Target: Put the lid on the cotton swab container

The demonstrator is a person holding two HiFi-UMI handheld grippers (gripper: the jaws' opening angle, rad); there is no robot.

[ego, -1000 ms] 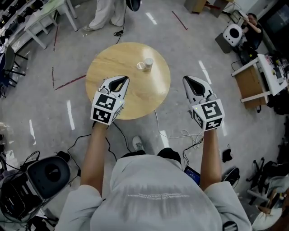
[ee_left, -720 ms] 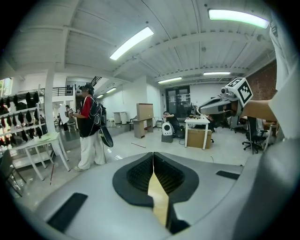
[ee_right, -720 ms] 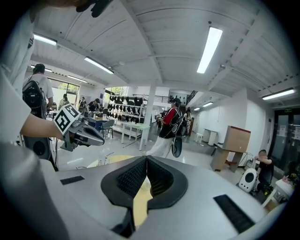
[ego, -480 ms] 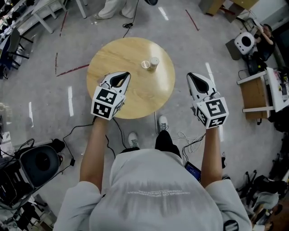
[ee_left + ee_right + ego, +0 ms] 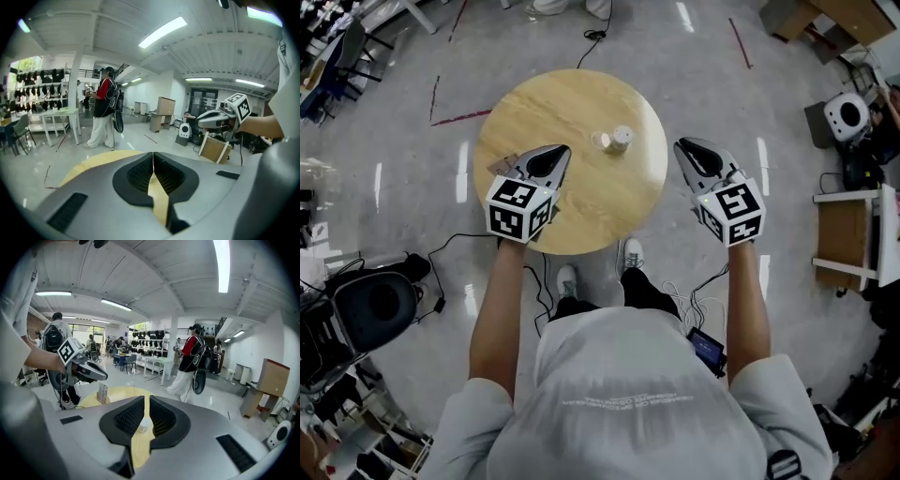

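Note:
The cotton swab container (image 5: 622, 139), a small white cylinder, stands on the round wooden table (image 5: 572, 211) right of its centre. Its clear round lid (image 5: 602, 141) lies just to its left, touching or nearly touching it. My left gripper (image 5: 561, 150) hovers over the table's left half, jaws shut and empty (image 5: 153, 154). My right gripper (image 5: 680, 145) hangs past the table's right edge. Its jaws (image 5: 146, 399) are opening to a narrow gap with nothing between them. Through that gap the container (image 5: 143, 425) shows far off on the table.
A small card stand (image 5: 500, 165) sits near the table's left edge. A person in a red and black top (image 5: 105, 112) stands beyond the table. Cables and a black case (image 5: 384, 314) lie on the floor at left; a wooden cabinet (image 5: 844, 234) stands at right.
The head camera has shifted, so the table sits nearer and more central. Both grippers kept their height; the right one came closer to the table's edge and its jaws parted slightly.

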